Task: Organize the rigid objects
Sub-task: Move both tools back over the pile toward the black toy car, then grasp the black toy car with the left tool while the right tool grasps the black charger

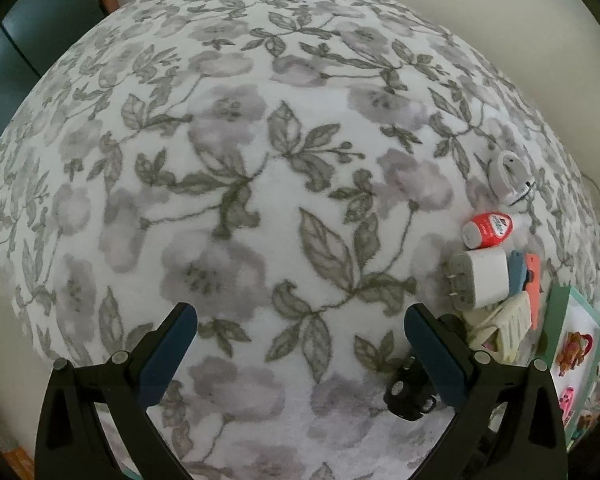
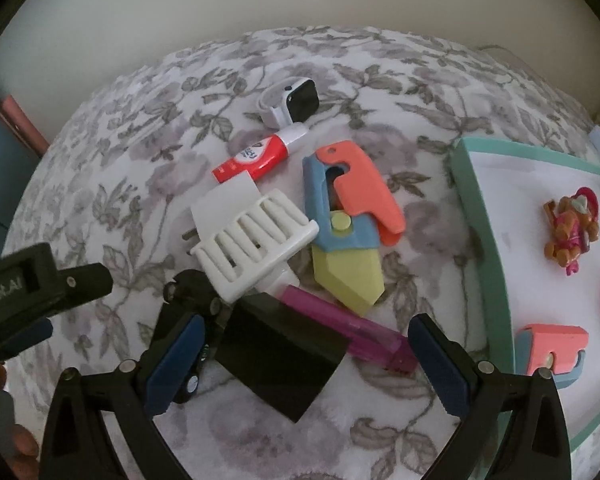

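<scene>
A floral-print blanket under a plain wall holds a jumble of small hard items beside a green-rimmed tray.

The right gripper, jaws spread and empty, hangs over a black block lying on a purple bar; closing here would likely nudge the bar or the white comb and scatter the pile. The left gripper, also wide open and empty, hovers over bare blanket, near a white plug adapter. A toy figure lies in the tray.

Left hand-held gripper open over floral blanket; white charger, red tube at right.
</scene>
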`<state>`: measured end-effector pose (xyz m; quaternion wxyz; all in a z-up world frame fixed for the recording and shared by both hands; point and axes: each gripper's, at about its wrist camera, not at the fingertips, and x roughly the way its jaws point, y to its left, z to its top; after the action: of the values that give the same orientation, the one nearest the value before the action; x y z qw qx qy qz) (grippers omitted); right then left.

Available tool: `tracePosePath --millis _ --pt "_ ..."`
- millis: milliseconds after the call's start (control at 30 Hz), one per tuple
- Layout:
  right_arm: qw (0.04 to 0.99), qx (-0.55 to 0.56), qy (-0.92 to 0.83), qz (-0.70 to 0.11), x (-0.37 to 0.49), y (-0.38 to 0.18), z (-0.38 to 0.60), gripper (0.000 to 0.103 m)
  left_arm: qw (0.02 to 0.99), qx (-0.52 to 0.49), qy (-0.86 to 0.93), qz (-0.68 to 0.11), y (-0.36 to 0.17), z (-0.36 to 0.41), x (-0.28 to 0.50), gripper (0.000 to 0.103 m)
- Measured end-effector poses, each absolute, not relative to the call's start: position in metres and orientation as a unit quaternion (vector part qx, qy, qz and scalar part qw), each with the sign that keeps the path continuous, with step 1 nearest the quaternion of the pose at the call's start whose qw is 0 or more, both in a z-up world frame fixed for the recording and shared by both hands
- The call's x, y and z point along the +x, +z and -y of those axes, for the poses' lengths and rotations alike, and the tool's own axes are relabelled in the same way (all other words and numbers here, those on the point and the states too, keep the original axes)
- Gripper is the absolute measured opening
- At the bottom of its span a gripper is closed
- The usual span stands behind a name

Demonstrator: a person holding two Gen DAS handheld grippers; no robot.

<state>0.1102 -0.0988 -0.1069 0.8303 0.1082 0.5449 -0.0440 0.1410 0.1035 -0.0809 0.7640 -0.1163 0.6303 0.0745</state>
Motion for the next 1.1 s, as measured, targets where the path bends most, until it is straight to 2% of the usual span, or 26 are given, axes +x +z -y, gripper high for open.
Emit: tracePosePath --millis 300,667,1000,1100 --pt "0.825 0.111 -0.060 -0.551 0.096 -0.104 0.116 0.101 0.762 -0.102 0.040 -0.639 -0.077 -0.078 0.142 0.103" --pt "0.811 0.139 -0.052 -0.565 0.075 -0.103 0.131 0.080 0.743 -0.090 -0.009 -0.663 -0.086 -0.036 0.141 0.103" --pt "0.795 0.157 -0.035 -0.585 0.066 -0.108 0.131 0.073 0.738 -0.042 -0.020 -0.673 -0.103 0.003 0.141 0.103" --pt "0.796 0.149 -0.034 -0.586 0.065 -0.109 0.129 0.073 0.737 -0.034 -0.015 -0.674 -0.108 0.011 0.143 0.099"
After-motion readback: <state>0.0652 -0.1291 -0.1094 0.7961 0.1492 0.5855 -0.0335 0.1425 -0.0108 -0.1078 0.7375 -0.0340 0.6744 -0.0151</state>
